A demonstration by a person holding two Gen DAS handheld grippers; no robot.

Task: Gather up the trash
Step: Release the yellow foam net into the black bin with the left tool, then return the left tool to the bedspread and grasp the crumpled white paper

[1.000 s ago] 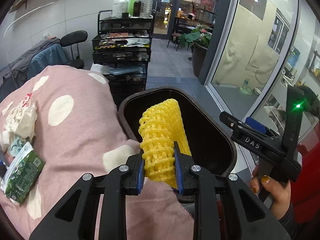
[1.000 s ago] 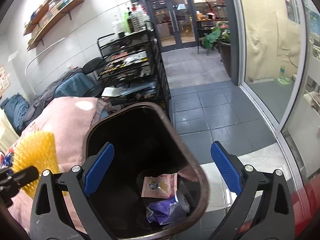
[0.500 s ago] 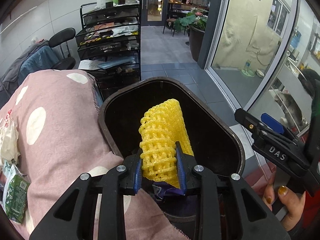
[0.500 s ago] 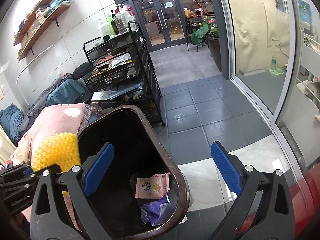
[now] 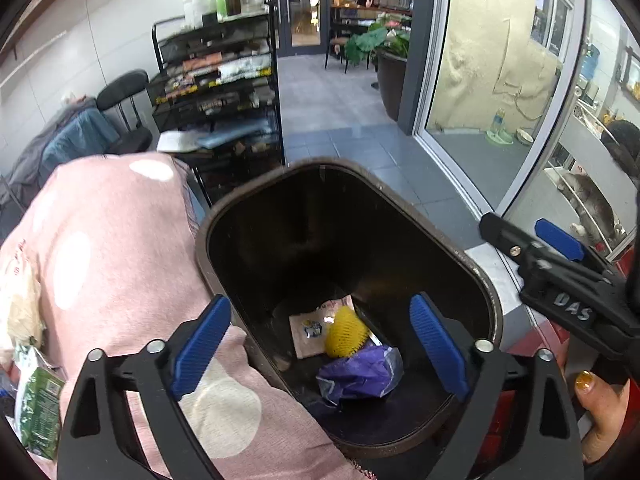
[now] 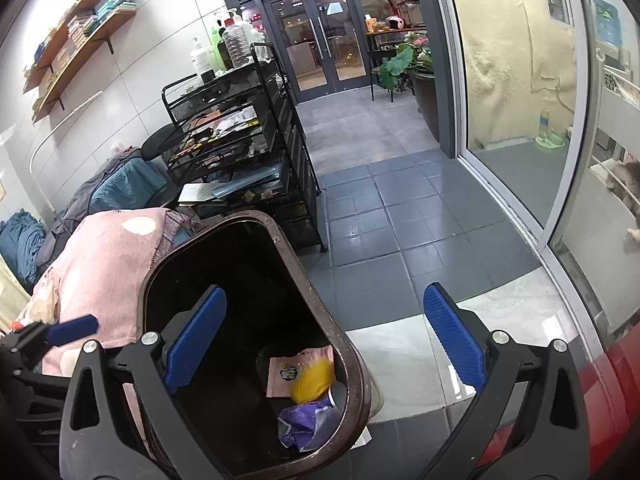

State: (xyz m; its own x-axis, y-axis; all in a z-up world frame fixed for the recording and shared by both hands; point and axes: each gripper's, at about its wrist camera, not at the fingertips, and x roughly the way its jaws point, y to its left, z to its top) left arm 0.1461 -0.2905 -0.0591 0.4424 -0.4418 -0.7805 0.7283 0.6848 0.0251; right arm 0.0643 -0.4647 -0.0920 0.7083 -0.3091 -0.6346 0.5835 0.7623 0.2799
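Observation:
A dark brown trash bin (image 5: pixel 486 292) stands beside a pink dotted blanket (image 5: pixel 108 232). At its bottom lie a yellow foam net (image 5: pixel 346 332), a pink wrapper (image 5: pixel 310 330) and a purple bag (image 5: pixel 360 372). My left gripper (image 5: pixel 320 344) is open and empty above the bin's near rim. My right gripper (image 6: pixel 324 344) is open and empty over the bin's right rim (image 6: pixel 352 376); the net (image 6: pixel 312 380) shows inside. A green wrapper (image 5: pixel 36 408) and crumpled tissue (image 5: pixel 18 308) lie on the blanket at the left.
A black wire rack (image 6: pixel 240 148) with bottles stands behind the bin. A chair with clothes (image 5: pixel 88 132) is at the left. Grey tiled floor (image 6: pixel 400 216) and a glass sliding door (image 6: pixel 520 120) are to the right. A potted plant (image 5: pixel 384 60) is further back.
My left gripper has opened and let go of the yellow foam net, which has dropped to the bottom of the bin. Both grippers have shifted slightly over the bin.

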